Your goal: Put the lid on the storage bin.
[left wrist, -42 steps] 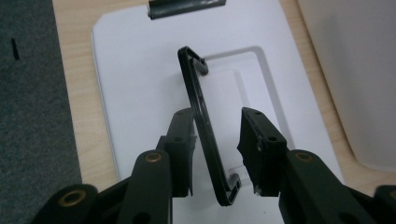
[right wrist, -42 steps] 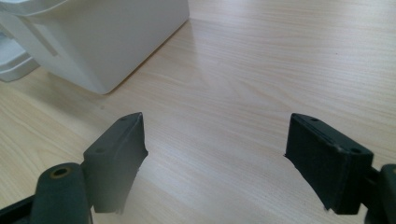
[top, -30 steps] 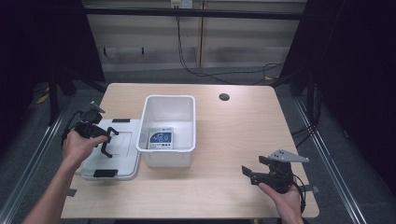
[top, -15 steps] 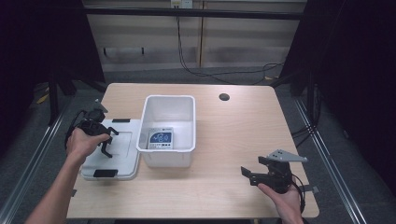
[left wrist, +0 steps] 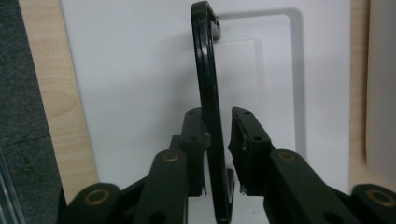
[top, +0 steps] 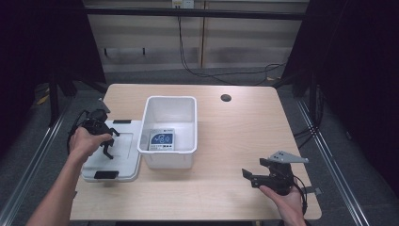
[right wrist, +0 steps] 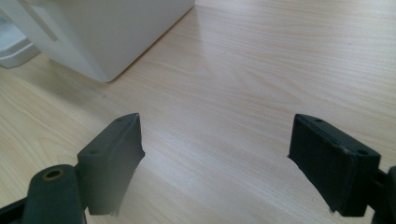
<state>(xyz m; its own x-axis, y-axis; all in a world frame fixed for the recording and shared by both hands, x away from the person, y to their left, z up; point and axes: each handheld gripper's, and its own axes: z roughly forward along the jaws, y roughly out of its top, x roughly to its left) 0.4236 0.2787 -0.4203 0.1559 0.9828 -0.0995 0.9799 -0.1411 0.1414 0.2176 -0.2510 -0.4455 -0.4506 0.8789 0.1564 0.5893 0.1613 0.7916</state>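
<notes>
Left gripper view: the left tool [left wrist: 219, 135] stands over the white lid [left wrist: 140, 70], its jaws nearly together around the lid's black clip [left wrist: 208, 93]. The jaws have just been closing, and the clip runs upright between them; one pad seems to touch it, while a thin gap shows at the other, so the grip looks almost made rather than firm. This suggests the step in hand is taking hold of the clip, either to swing it or to lift the lid by it.

High view: the lid [top: 123, 155] lies at the left edge of the desk [top: 226, 188], touching the left wall of the open white bin [top: 169, 106], which stands near the middle. A printed card [top: 160, 140] lies inside the bin. The right tool [top: 251, 176] rests at the front right corner, jaws wide apart and holding nothing.

Compared with the earlier high views, the left hand [top: 84, 141] sits slightly nearer the front edge of the desk, still over the lid. The bin, lid and right tool keep their places.
</notes>
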